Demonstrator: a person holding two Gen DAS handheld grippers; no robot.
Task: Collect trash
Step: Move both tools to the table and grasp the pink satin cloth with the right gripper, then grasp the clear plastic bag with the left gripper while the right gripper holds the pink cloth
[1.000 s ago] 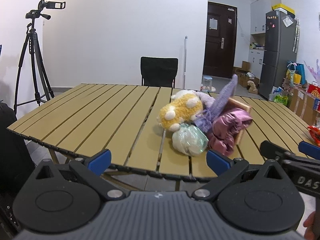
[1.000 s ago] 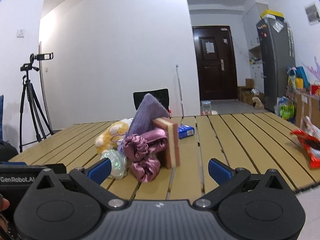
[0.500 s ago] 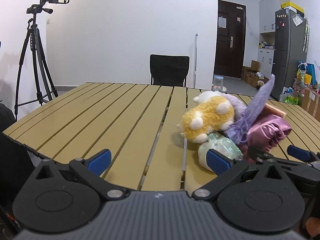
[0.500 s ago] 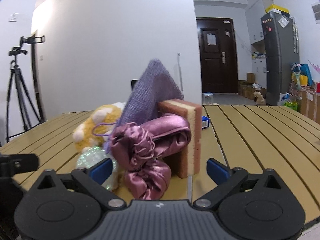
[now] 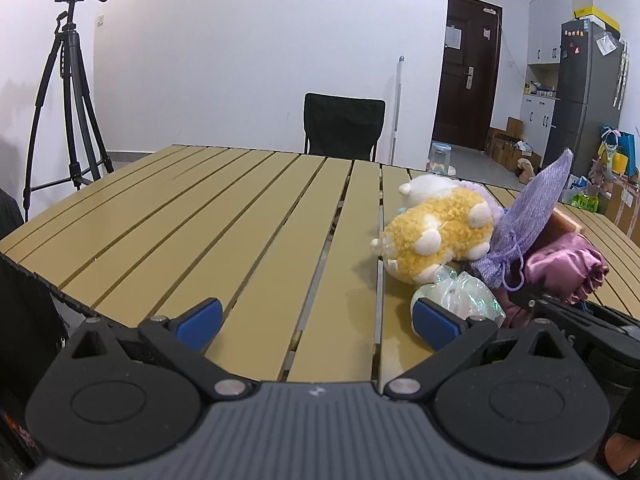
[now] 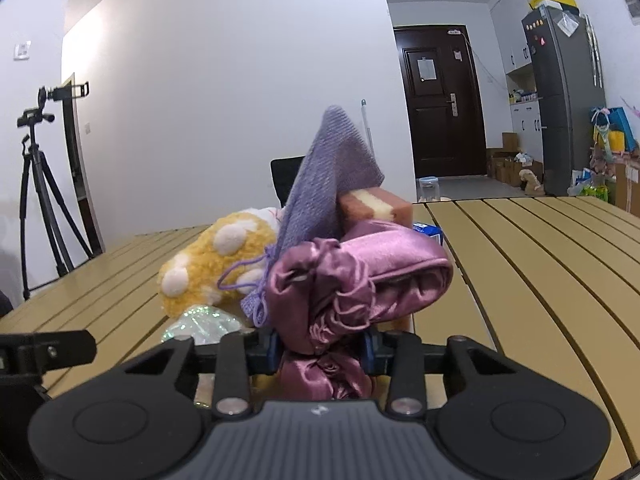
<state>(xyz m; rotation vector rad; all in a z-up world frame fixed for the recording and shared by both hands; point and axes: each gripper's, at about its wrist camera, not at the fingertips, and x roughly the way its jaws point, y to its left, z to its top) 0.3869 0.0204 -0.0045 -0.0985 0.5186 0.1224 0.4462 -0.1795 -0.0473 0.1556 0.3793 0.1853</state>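
A pile lies on the slatted wooden table (image 5: 240,220): a pink satin pouch (image 6: 360,276), a purple knit drawstring bag (image 6: 332,176), a pink-and-yellow sponge (image 6: 376,206), a yellow plush toy (image 5: 436,236) and a crumpled iridescent plastic wrap (image 5: 460,292). My right gripper (image 6: 320,350) is closing, and its blue pads squeeze the lower part of the satin pouch between them. My left gripper (image 5: 318,320) is open over bare table at the near edge, with nothing between its fingers. Its right fingertip (image 5: 436,322) sits just in front of the plastic wrap.
A small blue packet (image 6: 428,230) lies behind the pile. A black chair (image 5: 344,128) stands at the table's far side and a camera tripod (image 5: 72,112) at the left. A fridge (image 6: 568,104), a dark door and floor clutter are at the back right.
Both grippers moved in toward the pile. The right gripper went from wide open to closed around the pink satin pouch. The left stayed open.
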